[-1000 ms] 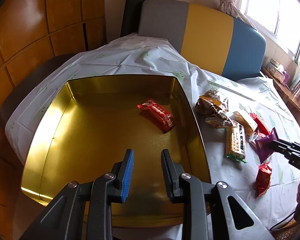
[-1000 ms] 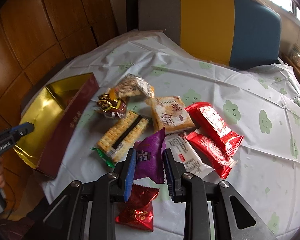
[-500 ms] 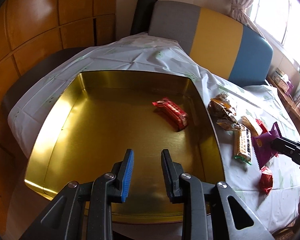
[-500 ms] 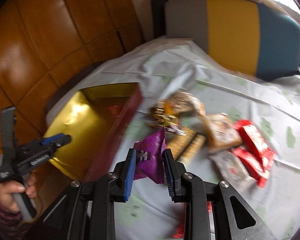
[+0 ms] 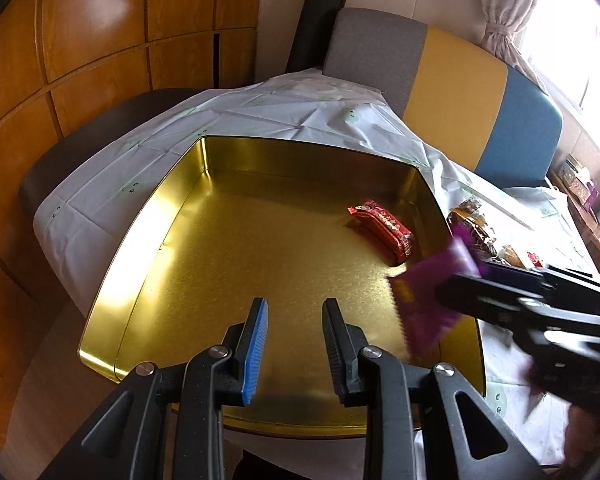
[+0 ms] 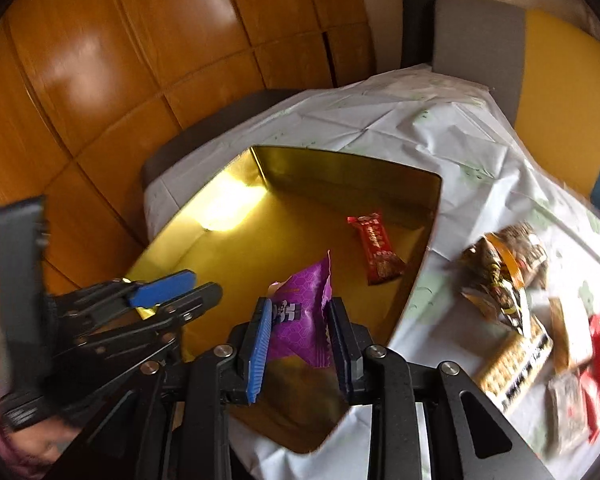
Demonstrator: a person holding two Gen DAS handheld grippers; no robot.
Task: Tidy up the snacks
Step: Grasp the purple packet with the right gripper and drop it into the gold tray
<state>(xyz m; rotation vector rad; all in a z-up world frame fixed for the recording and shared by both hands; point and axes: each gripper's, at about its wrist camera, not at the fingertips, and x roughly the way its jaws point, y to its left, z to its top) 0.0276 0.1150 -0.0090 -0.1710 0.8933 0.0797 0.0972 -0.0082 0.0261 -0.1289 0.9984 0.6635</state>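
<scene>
- Purple packet point(image 6: 300, 316) is clamped in right gripper point(image 6: 300, 312), held above gold tin point(image 6: 236, 240).
- Left gripper point(image 5: 294, 320) is held parted, empty, over tin.
- Red bar point(image 5: 382, 228) is seen lying inside the tin.
- Other snacks point(image 6: 504, 276) are left on desk point(image 6: 432, 132).

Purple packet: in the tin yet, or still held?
Still held. The purple packet sits clamped in the right gripper, above the gold tin; only the red snack lies inside.

Wood panel wall point(image 5: 100, 40) on the left, a grey-yellow-blue bench back point(image 5: 452, 80) behind the desk, and a curtain point(image 5: 504, 4) by the bright window.
</scene>
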